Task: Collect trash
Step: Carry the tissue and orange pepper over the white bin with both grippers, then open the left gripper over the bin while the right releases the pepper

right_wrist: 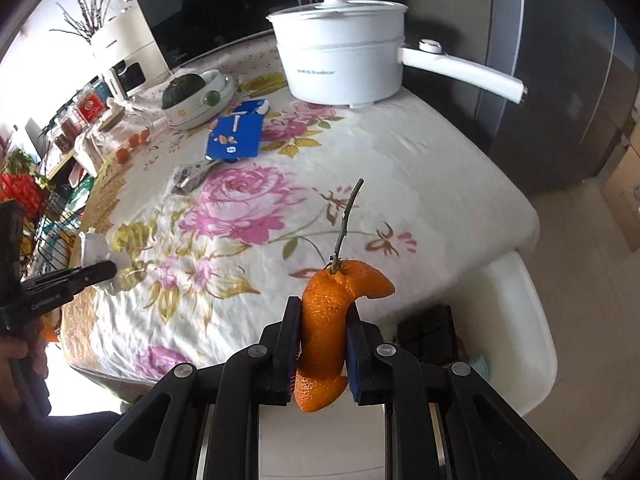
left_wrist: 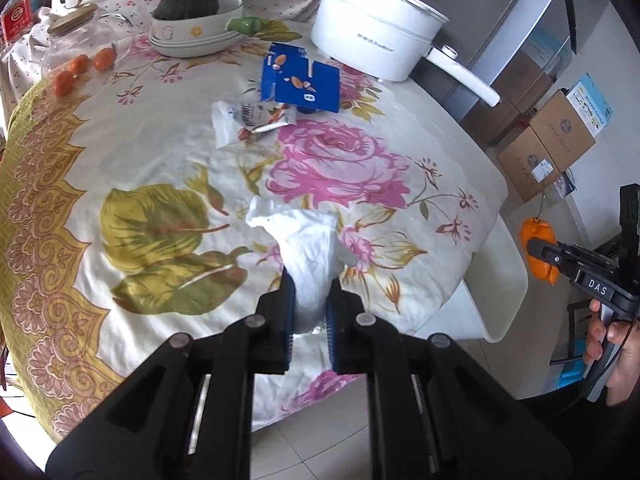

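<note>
My left gripper point(left_wrist: 311, 300) is shut on a crumpled white tissue point(left_wrist: 308, 248) above the table's near edge; it also shows in the right wrist view point(right_wrist: 96, 250). My right gripper point(right_wrist: 323, 324) is shut on an orange peel point(right_wrist: 328, 320) with a stem, held past the table's edge over a white bin point(right_wrist: 536, 344); the peel also shows in the left wrist view point(left_wrist: 538, 246). On the floral tablecloth point(left_wrist: 160, 152) lie a flattened blue carton point(left_wrist: 300, 80) and a white snack wrapper point(left_wrist: 248, 118).
A white electric pot point(left_wrist: 372, 36) with a long handle stands at the back right. A bowl with a dark squash point(left_wrist: 192, 20), a glass jar and small oranges point(left_wrist: 76, 70) sit at the back left. Cardboard boxes point(left_wrist: 548, 148) stand on the floor.
</note>
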`<state>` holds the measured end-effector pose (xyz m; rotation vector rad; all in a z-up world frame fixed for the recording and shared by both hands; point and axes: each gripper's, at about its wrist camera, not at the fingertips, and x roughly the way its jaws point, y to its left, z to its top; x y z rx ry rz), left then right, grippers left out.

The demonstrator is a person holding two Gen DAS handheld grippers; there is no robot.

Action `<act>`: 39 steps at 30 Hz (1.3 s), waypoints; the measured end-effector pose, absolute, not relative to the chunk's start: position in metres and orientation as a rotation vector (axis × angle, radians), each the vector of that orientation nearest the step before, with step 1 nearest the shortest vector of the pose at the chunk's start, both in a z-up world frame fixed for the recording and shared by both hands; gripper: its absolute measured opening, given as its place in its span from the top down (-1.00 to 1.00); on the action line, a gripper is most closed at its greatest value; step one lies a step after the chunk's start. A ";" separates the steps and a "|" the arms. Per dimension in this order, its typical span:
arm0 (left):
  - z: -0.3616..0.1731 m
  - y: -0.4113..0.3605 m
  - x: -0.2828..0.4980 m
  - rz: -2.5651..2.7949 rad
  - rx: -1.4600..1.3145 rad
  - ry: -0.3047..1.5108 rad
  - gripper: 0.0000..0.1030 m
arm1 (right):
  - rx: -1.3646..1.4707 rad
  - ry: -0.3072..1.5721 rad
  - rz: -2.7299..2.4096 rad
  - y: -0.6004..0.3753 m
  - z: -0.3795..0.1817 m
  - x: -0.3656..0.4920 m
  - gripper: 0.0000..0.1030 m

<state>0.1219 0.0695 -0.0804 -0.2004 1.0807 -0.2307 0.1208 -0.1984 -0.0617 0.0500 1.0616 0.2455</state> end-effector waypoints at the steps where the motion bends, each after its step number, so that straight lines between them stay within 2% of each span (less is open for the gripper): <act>1: -0.082 0.064 0.122 -0.249 -0.210 1.083 0.72 | 0.061 1.060 0.243 -0.204 -0.060 0.118 0.61; 14: -0.083 -0.040 0.127 -0.437 -0.145 1.078 0.72 | 0.123 1.096 0.157 -0.278 -0.072 0.095 0.61; 26: -0.110 -0.154 0.141 -0.619 -0.068 1.106 0.71 | 0.182 1.138 0.057 -0.355 -0.088 0.078 0.61; 34: -0.127 -0.194 0.153 -0.655 -0.036 1.113 0.70 | 0.176 1.166 0.037 -0.373 -0.096 0.083 0.61; 35: -0.128 -0.195 0.154 -0.654 -0.038 1.108 0.64 | 0.175 1.168 0.036 -0.374 -0.097 0.084 0.61; 36: -0.129 -0.195 0.156 -0.647 -0.038 1.106 0.41 | 0.174 1.171 0.034 -0.375 -0.098 0.085 0.61; 37: -0.129 -0.195 0.159 -0.640 -0.043 1.108 0.06 | 0.174 1.173 0.033 -0.376 -0.098 0.086 0.60; 39: -0.129 -0.194 0.160 -0.621 -0.062 1.104 -0.36 | 0.173 1.177 0.031 -0.377 -0.100 0.088 0.60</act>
